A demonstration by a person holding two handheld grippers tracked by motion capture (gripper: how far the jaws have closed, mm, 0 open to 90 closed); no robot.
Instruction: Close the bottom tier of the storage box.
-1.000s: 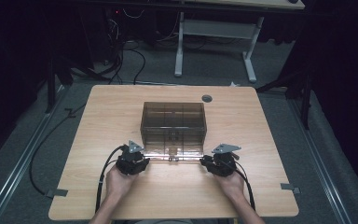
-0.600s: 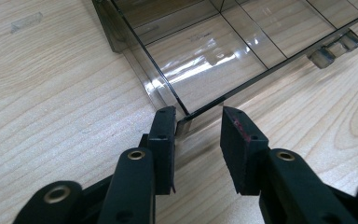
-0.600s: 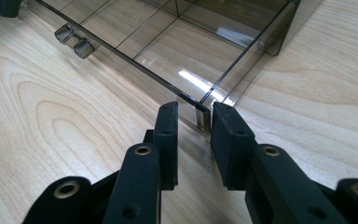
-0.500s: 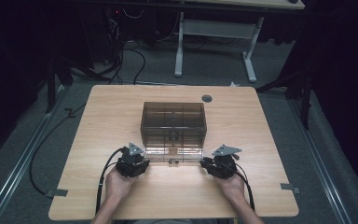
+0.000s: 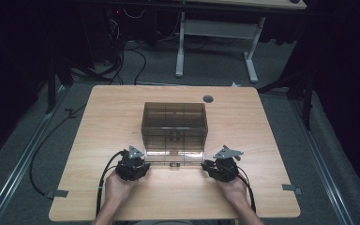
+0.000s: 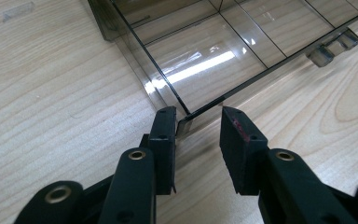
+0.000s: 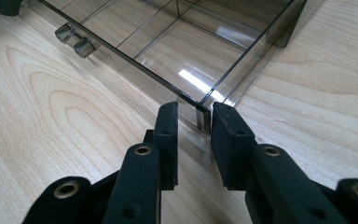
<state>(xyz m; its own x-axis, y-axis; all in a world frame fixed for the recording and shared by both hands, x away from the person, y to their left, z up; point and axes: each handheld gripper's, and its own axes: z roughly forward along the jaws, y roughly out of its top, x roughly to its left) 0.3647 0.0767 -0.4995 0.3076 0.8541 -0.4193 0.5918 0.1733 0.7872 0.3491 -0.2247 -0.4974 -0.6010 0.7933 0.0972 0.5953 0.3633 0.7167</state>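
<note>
A smoky clear plastic drawer box (image 5: pixel 174 117) stands mid-table. Its bottom drawer (image 5: pixel 173 158) is pulled partly out toward the person. My left gripper (image 5: pixel 143 162) is at the drawer's front left corner. In the left gripper view that corner of the drawer (image 6: pixel 205 70) sits between the jaws of the left gripper (image 6: pixel 198 116), against the left pad. My right gripper (image 5: pixel 206 165) is at the front right corner. In the right gripper view the corner of the drawer (image 7: pixel 177 51) is held between the pads of the right gripper (image 7: pixel 193 109). The drawer's compartments look empty.
The drawer's small clear handle (image 6: pixel 328 49) (image 7: pixel 74 42) sticks out mid-front. A round grommet (image 5: pixel 208 99) sits at the wooden table's (image 5: pixel 98 131) far side. Cables (image 5: pixel 104 178) trail from both grippers over the near edge. Another desk frame (image 5: pixel 215 42) stands beyond.
</note>
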